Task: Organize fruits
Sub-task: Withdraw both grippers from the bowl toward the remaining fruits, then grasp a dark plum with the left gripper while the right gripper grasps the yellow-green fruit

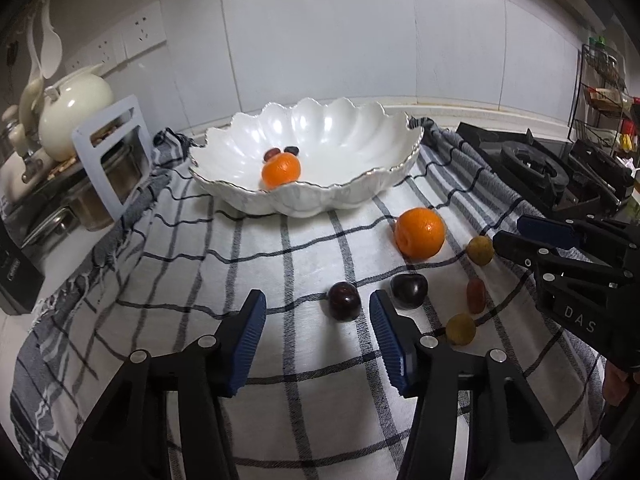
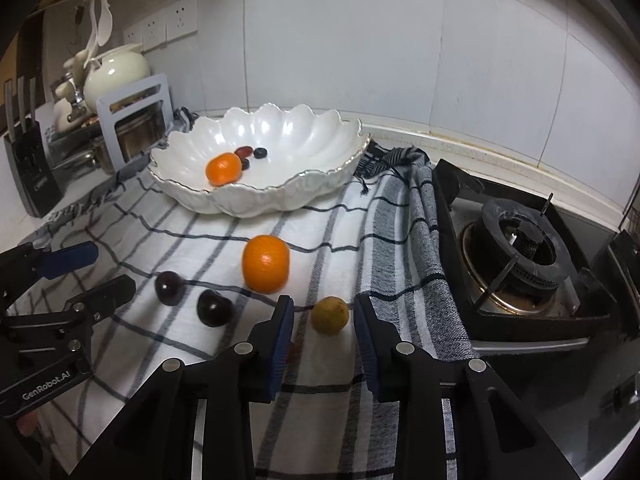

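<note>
On the checked blue-and-white cloth [image 2: 320, 408] covering the worktop, the right claw [image 2: 322, 344] is facing a small round yellow-green fruit [image 2: 330, 315], which is lying just ahead of its fingertips and centred in the gap between the blue pads [image 2: 282, 344]; being nearly spherical, it is offering no long axis. The right claw is standing wide and holding nothing, its pads apart from the fruit on both sides. The left claw [image 1: 316, 344] is likewise gaping wide and empty, pointing towards two dark round plums [image 1: 345, 301], the nearer lying just inside its right pad. The scalloped white ceramic bowl [image 2: 320, 152], well beyond both, is already holding one orange citrus [image 2: 224, 169] and some small dark fruits; a second orange [image 2: 265, 264] is lying between bowl and claws.
</note>
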{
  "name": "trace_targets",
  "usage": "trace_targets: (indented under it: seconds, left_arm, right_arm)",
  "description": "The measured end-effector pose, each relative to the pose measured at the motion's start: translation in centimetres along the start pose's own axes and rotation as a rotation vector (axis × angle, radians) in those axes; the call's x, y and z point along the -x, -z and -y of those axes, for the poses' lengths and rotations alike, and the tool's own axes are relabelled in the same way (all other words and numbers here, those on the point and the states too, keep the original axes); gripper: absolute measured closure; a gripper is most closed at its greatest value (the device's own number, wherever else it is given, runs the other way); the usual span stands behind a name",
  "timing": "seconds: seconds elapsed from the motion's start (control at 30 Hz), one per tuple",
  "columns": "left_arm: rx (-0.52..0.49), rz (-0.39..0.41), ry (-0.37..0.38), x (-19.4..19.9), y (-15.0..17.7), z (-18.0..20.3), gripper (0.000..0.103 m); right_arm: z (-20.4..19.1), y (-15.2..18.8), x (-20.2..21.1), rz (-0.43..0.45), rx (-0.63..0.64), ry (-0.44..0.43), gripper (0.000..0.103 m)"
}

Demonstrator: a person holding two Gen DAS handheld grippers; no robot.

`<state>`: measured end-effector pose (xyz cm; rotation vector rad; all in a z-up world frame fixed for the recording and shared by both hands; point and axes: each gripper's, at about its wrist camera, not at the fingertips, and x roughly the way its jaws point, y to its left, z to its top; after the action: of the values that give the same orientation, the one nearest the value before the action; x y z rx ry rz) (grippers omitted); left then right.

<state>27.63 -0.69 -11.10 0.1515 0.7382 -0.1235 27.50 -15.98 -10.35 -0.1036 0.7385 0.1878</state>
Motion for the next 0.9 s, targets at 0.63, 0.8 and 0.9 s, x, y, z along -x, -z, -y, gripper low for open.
trace_targets:
  seconds: [0.63, 0.8, 0.9]
  left_arm:
    - [0.008, -0.094, 0.054, -4.3, 0.1, 0.6, 0.064]
    - [0.018, -0.119, 0.068, -5.2, 0.0, 0.7, 0.071]
    - [0.027, -0.127, 0.074, -5.5, 0.0, 0.7, 0.074]
  right_arm:
    - [0.5, 0.1, -3.6, -0.075, -0.003, -0.018, 0.073]
    - [0.6, 0.2, -4.1, -0.085, -0.002, -0.021, 0.073]
    - [0.7, 0.3, -4.5, -0.099, -0.008, -0.022, 0.075]
